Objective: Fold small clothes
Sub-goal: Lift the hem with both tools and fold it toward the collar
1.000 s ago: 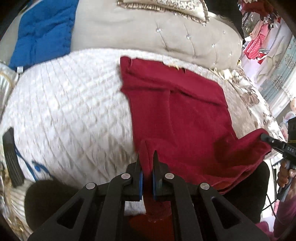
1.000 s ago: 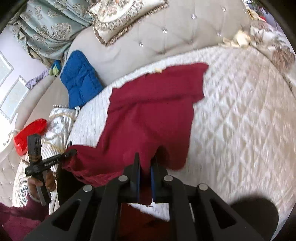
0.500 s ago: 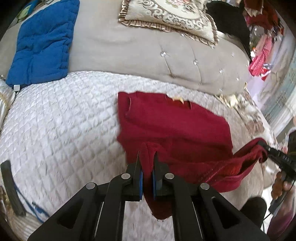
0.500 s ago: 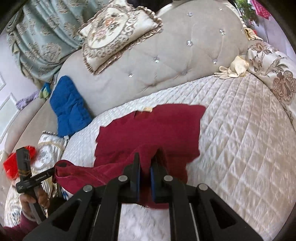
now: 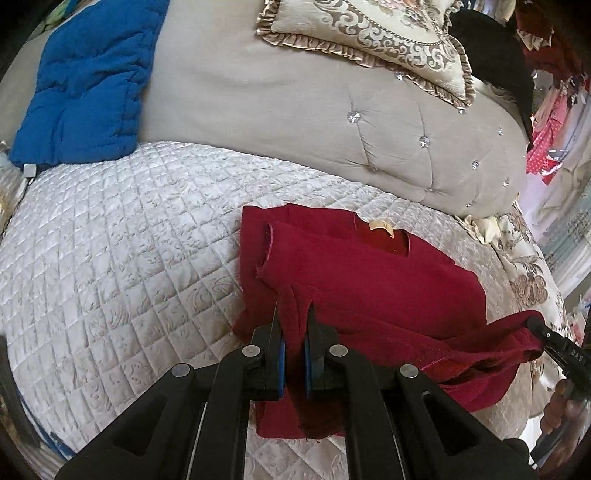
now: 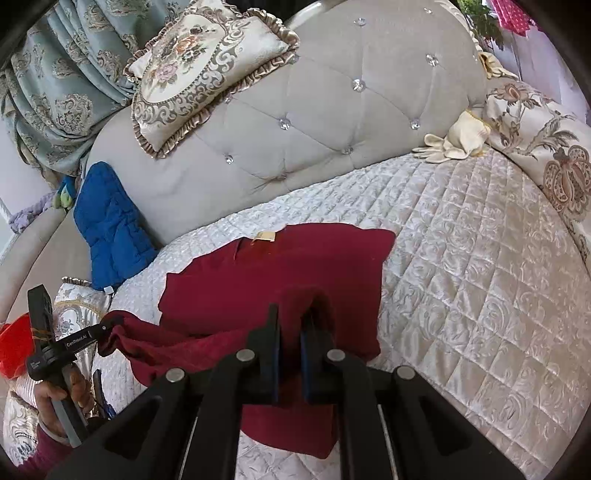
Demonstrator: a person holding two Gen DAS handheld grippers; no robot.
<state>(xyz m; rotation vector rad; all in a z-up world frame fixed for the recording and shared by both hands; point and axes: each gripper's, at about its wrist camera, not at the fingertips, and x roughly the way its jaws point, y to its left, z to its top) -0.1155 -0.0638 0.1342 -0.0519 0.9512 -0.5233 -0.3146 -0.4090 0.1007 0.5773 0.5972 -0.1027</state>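
A dark red top (image 5: 369, 273) lies on the white quilted bed (image 5: 110, 251), its collar and tan label toward the headboard. Its lower hem is lifted off the quilt and stretched between my two grippers. My left gripper (image 5: 293, 314) is shut on the hem's left corner; red cloth hangs down between its fingers. In the right wrist view my right gripper (image 6: 290, 317) is shut on the other corner of the red top (image 6: 273, 280), and the left gripper (image 6: 107, 326) shows at the far left, held by a hand. The right gripper's tip (image 5: 535, 326) appears at the left view's right edge.
A grey tufted headboard (image 5: 295, 122) curves behind the bed. On it rest a blue padded cushion (image 5: 85, 81) and an ornate frilled pillow (image 5: 369, 33). Pale gloves (image 6: 454, 142) and a floral pillow (image 6: 546, 147) lie at the bed's far right. A red object (image 6: 14, 347) sits at the left.
Both grippers have carried the red hem forward toward the collar, doubling the lower part over the upper. The flat visible part of the top has grown shorter.
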